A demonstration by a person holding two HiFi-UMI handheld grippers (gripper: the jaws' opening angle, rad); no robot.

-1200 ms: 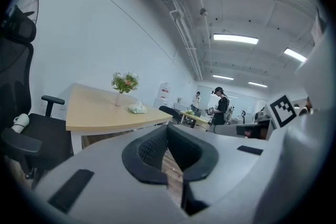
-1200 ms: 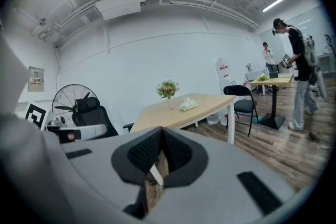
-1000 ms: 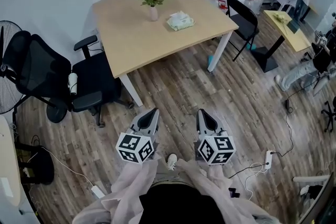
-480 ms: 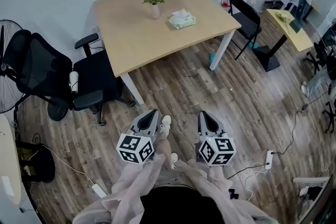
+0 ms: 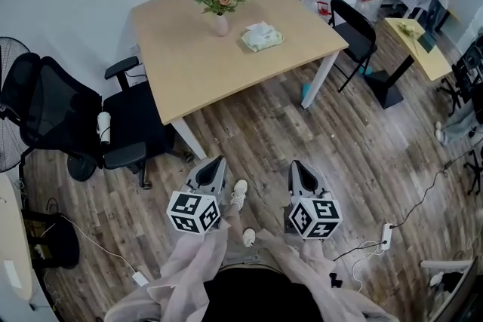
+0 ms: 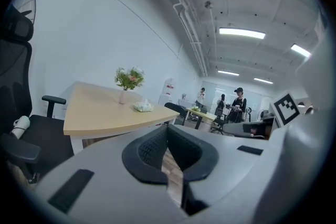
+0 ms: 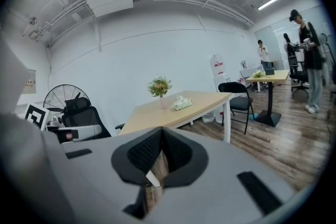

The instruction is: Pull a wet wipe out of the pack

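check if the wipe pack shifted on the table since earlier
No. The wipe pack still lies just right of the flower vase on the table.

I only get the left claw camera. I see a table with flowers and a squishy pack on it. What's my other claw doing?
Observer: The right claw is shut, and there's nothing in it.
Operator: Is the table right under me?
Observer: No. From the head view, a stretch of wooden floor lies between the left claw and the table.
Operator: Is there stuff on the floor?
Observer: Yes, a white power strip lies on the floor, off to the right of the right claw.
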